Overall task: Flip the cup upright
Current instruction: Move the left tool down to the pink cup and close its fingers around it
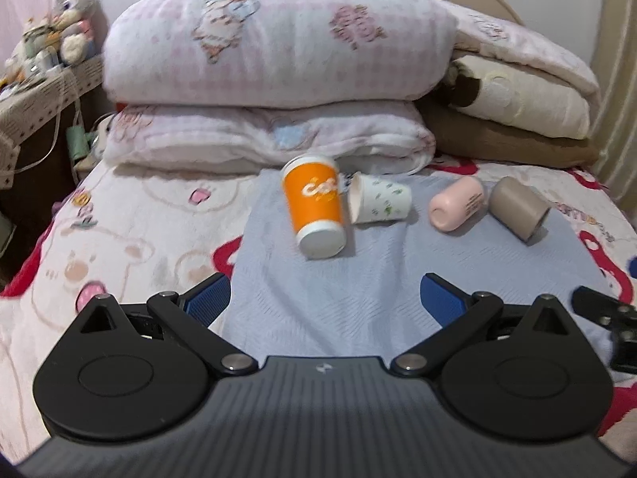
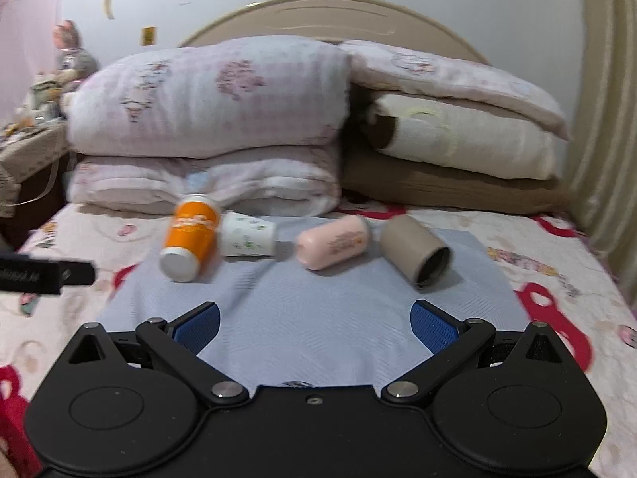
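Several cups lie on their sides on a pale blue cloth (image 1: 318,298) on the bed. From left: an orange paper cup (image 1: 314,207) (image 2: 191,237), a small white patterned cup (image 1: 380,199) (image 2: 249,235), a pink cup (image 1: 456,205) (image 2: 334,241) and a taupe cup (image 1: 517,207) (image 2: 414,253). My left gripper (image 1: 324,298) is open and empty, short of the orange cup. My right gripper (image 2: 314,326) is open and empty, short of the pink cup. Part of the right gripper shows at the left view's right edge (image 1: 609,318).
Stacked pink-checked quilts (image 1: 270,79) and brown and cream blankets (image 1: 513,119) lie right behind the cups against the headboard. A cluttered bedside table (image 1: 36,91) stands at the left. The patterned bedsheet (image 1: 119,247) surrounds the cloth.
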`<state>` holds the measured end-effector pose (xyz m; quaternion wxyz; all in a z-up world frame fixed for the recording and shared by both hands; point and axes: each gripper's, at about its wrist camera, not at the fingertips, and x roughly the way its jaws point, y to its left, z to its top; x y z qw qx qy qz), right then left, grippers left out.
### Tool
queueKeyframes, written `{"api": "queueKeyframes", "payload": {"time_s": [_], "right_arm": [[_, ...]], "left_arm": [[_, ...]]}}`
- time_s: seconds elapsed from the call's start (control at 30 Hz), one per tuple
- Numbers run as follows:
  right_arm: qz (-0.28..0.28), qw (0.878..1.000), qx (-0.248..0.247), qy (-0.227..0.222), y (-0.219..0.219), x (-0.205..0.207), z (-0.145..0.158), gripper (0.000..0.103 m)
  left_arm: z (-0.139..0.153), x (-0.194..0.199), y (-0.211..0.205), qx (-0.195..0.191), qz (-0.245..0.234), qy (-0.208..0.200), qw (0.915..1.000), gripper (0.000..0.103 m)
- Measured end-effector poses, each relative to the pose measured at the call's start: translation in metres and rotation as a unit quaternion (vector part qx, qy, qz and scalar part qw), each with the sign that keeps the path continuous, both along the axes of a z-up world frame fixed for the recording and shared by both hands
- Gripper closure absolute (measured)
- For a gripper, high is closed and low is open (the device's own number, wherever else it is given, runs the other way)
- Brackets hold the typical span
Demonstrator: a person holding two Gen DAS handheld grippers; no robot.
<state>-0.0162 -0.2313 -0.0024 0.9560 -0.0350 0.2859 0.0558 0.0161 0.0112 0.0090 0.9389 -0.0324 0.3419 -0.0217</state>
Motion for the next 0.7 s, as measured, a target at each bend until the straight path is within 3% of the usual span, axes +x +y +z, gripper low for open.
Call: {"api": "queueKeyframes", "payload": {"time_s": [0.13,0.23,0.37,0.5,0.63,0.7], "right_arm": [[0.042,0.999,0.026,-0.021,-0.002,0.012,0.007,0.0],[0.069,0.997,0.034,0.006,0.001,0.035,0.005,0.0],[0.05,0.995,0.07,0.05,-0.005,0.079,-0.01,0.0],[0.036,0.989,0.113,0.093,-0.014,0.123,-0.03,0.0],[0.025,0.977,0.171,0.122,-0.022,0.153,-0.043,0.0],[0.018,0.976,0.177,0.128,-0.023,0.169,-0.05,0.001]], "left_arm": [[0.02,0.024,-0.015,0.002,-0.051,-0.002,0.9987,0.0],[0.028,0.054,-0.032,0.005,-0.091,-0.002,0.9959,0.0],[0.028,0.098,-0.061,0.017,-0.142,0.013,0.9896,0.002],[0.016,0.149,-0.079,0.005,-0.21,0.059,0.9759,0.003],[0.007,0.185,-0.083,0.026,-0.227,0.064,0.9714,0.003],[0.002,0.202,-0.085,0.025,-0.233,0.067,0.9697,0.004]]}}
